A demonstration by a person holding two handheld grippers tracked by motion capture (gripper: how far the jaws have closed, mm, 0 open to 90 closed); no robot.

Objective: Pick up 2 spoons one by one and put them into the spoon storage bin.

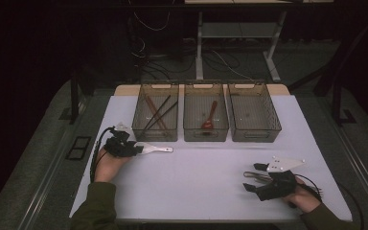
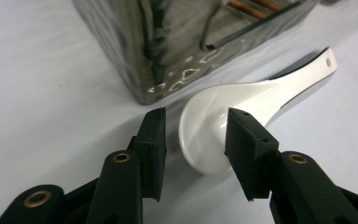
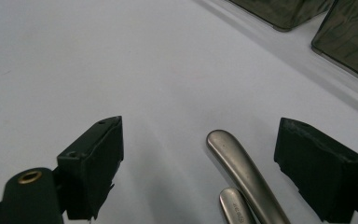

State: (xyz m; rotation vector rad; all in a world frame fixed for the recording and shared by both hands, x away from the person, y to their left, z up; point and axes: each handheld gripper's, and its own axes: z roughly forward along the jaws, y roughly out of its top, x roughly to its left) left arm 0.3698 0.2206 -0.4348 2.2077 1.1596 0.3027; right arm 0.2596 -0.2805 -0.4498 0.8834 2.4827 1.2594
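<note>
Pretty sure this is a lab or test room, not anyone's kitchen. There's a plain white-topped table (image 1: 206, 187) under bright light with darkness all around, loose black and white cables (image 1: 172, 57) tangled on the grey floor behind it, a white metal desk frame (image 1: 200, 48) farther back, and three identical smoky clear plastic bins (image 1: 206, 117) lined up neatly.

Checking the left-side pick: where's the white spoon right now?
In the high view the white spoon lies on the table's left side, just in front of the left bin, its bowl at the left gripper, whose open jaws straddle it.
</note>
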